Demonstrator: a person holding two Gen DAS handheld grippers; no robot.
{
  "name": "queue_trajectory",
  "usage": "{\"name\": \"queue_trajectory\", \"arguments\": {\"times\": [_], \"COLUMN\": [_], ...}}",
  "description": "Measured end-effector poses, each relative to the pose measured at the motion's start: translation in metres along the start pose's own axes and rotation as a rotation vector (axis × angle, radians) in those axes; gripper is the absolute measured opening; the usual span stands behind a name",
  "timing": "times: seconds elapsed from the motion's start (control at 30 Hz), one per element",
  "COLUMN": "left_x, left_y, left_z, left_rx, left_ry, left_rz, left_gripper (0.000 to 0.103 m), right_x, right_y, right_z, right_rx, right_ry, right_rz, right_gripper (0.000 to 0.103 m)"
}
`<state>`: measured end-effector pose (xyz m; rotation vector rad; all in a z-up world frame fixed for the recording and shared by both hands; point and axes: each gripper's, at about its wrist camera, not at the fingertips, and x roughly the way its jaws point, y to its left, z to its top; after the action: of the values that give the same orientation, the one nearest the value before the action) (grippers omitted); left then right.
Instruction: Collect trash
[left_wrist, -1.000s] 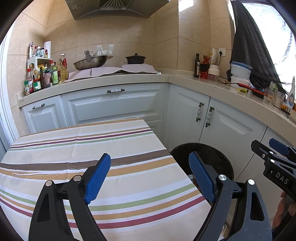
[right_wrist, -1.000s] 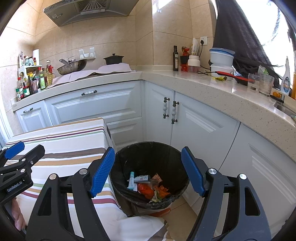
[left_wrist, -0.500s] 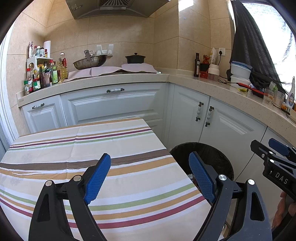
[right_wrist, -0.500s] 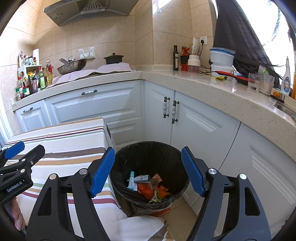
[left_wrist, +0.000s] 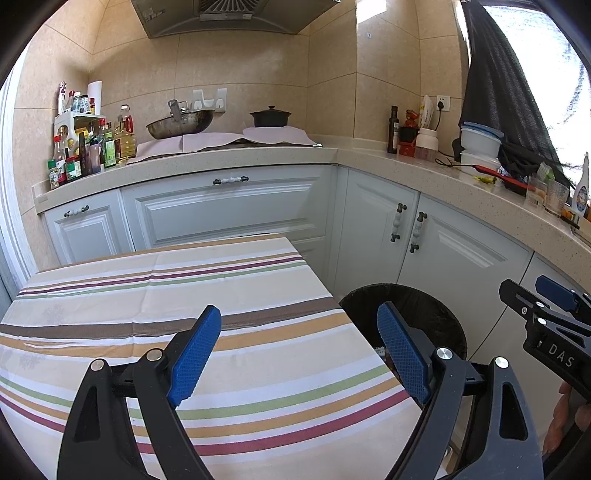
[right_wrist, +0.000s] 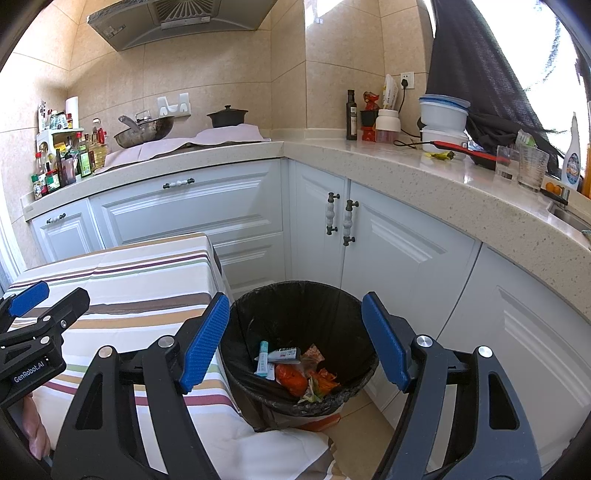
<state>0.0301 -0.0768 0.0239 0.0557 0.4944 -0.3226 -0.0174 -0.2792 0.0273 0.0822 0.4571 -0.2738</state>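
Item 1 – left tool (left_wrist: 299, 347): jaws wide apart, nothing between them. Held over the striped bench (left_wrist: 184, 288), pointing fwd toward the cabinets. Bench top shows no trash in either view; prob. why the tool carries nothing.

Item 2 – right tool (right_wrist: 295, 332): jaws spread, empty. Held above & just in front of the bin (right_wrist: 299, 306), so the bin mouth sits framed between its fingers – a drop-off position, by my reading.

Item 3 – bin: black liner, round, on the floor just beside the bench's right edge and in front of the white corner cabinets (right_wrist: 343, 229). Placed close to the bench, likely so waste goes bench → bin w/ short reach. Seen partly behind the right-hand finger in left view (left_wrist: 424, 310).

Item 4 – trash (right_wrist: 291, 369): lying at bottom of the liner. Incl. a small white/teal tube (right_wrist: 263, 358), a flat wrapper, orange/red scraps, a bit of green. Exact types too small to tell.

Item 5 – kitchen counter (right_wrist: 406, 173): bottles, tubs, glasses, wok, pot. Not obviously trash.

Status (judgement): collection looks near done or done; nothing visible left to pick on the bench. Next: check bench edges/floor before ending.
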Motion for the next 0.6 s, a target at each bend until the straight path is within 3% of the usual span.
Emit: {"name": "queue_trajectory", "arguments": {"times": [0.6], "left_x": [0.0], "left_y": [0.0013], "left_z": [-0.0003], "left_rx": [-0.001], "left_ry": [-0.001], "left_rz": [-0.003], "left_gripper": [0.084], "right_x": [-0.0005], "right_y": [-0.0003], "right_z": [0.0004], "right_rx": [-0.001], "right_ry": [0.0], "right_rz": [0.0], "right_gripper": [0.072]}}
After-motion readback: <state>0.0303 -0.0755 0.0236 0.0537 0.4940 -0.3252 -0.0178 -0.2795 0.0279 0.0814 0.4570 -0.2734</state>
